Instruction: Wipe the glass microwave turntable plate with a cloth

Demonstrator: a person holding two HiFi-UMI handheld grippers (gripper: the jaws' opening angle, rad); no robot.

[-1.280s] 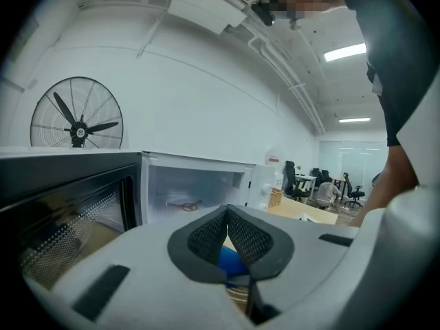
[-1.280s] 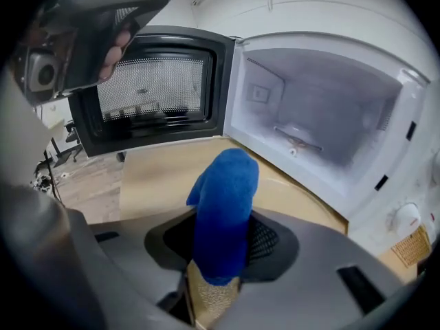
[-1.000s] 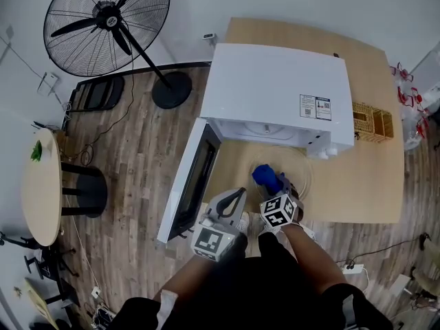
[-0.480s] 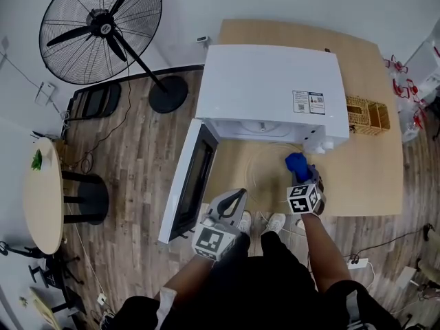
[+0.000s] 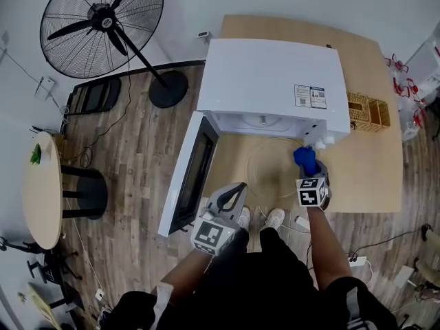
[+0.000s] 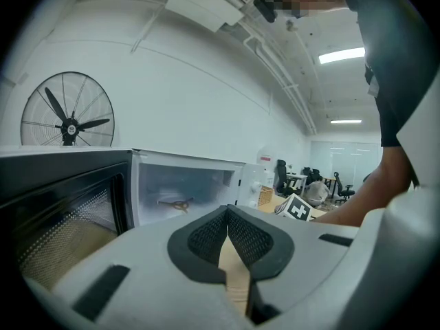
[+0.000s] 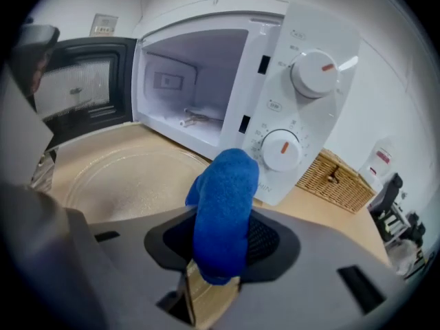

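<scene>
Head view: wooden tabletop (image 5: 364,177), plank floor (image 5: 137,157), fan (image 5: 102,26). Right tongs (image 5: 308,168) clamp blue cloth (image 5: 304,157) at glass plate (image 5: 271,169) edge; left tongs (image 5: 232,192) closed, empty.

No text is readable. Two stickers (image 5: 311,96) on top of the microwave (image 5: 261,74) are too small to read. Print beside the dials (image 7: 314,72) on its control panel (image 7: 278,81) is blurred.

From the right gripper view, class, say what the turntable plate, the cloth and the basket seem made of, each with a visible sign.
The turntable plate: clear glass with a slight sheen; the table shows through it. The cloth: soft blue fabric, probably microfibre; fuzzy matte nap. The basket: wicker or rattan, it seems; tan interlaced strands.
</scene>
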